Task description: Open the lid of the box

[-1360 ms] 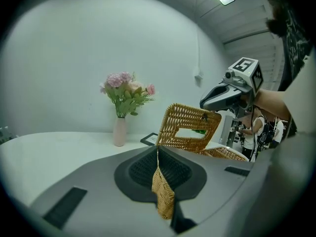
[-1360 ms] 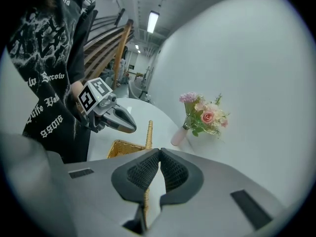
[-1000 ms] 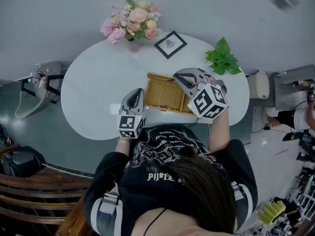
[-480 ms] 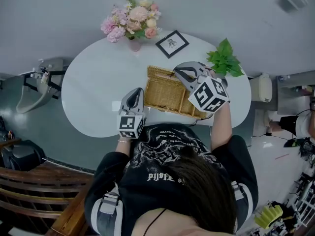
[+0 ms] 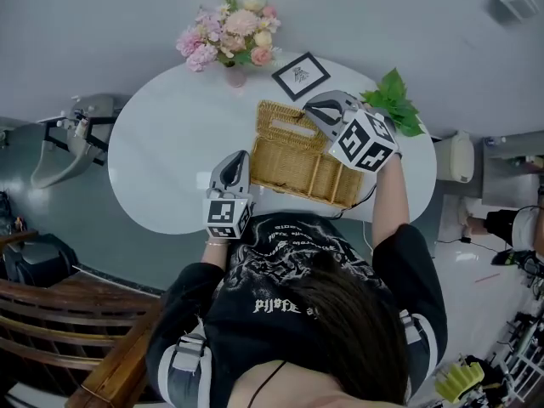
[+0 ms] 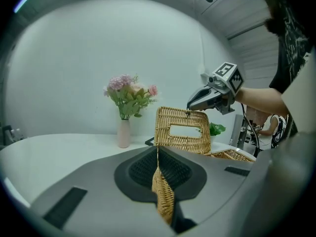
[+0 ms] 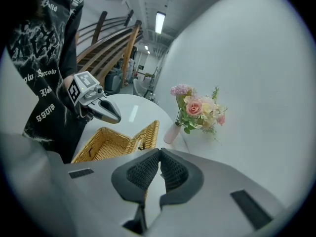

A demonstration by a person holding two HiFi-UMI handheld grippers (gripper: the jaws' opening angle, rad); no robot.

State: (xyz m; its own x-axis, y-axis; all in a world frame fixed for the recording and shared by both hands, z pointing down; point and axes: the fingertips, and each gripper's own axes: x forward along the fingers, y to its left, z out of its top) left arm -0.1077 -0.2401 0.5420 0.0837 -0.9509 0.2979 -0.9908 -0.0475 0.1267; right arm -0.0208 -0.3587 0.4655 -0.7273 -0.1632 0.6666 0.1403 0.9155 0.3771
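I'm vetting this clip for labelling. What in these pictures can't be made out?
1. Far right corner of the wicker box: head view, under the right claw.
2. Print in the framed picture: head view, too small; left gripper view, mostly behind the lid.
3. Near wall of the box below its rim: left gripper view, hidden by the left claw itself.
4. Near edge of the table: head view, behind the person.

The white oval worktop [image 5: 170, 160] bears a wicker box [image 5: 302, 172], lid [image 5: 285, 126] raised. Beyond it stand a flower vase [image 5: 235, 76], a framed picture [image 5: 300, 76] and green leaves [image 5: 393, 99].
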